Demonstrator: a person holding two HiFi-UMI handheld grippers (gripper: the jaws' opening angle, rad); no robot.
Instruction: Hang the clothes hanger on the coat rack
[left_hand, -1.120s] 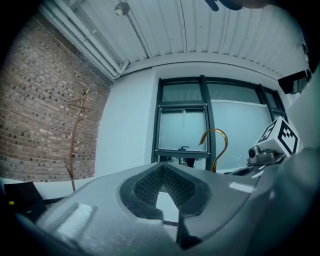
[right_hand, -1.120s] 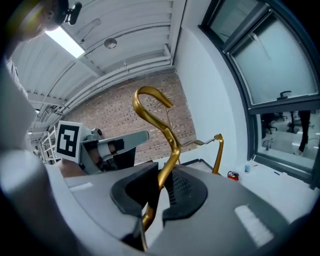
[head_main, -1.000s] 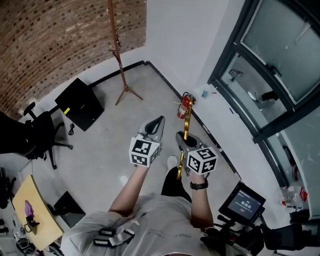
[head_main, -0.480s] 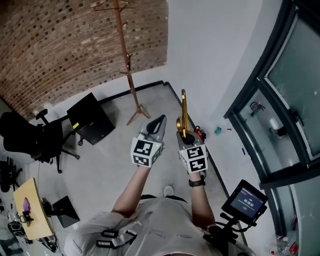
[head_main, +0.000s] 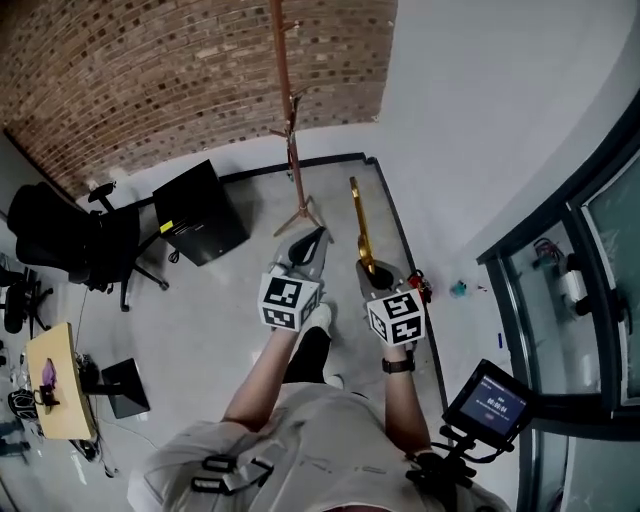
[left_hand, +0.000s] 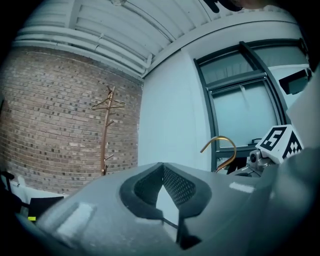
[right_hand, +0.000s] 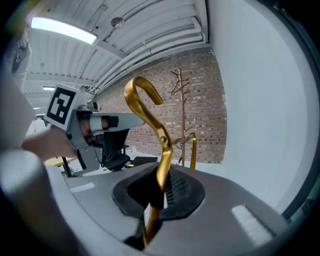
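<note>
The task is under way, and the hanging itself is not yet done. The right tool (head_main: 371, 274) is clenched on the neck of the gold clothes hanger (head_main: 359, 222), its jaws having just been closing tighter, with the hook rising above them. The left tool (head_main: 317, 236) is closed on nothing, just left of it.

The wooden coat rack (head_main: 289, 128) stands well apart, far ahead by the brick wall (head_main: 150, 80). What is left, I judge, is to cross over, raise the hook onto a peg and let go.

The floor (head_main: 205, 300) ahead lies open. A black cabinet (head_main: 200, 210) sits left of the rack's foot, an office chair (head_main: 70, 245) further left, and the white wall (head_main: 480, 120) bounds the right.
</note>
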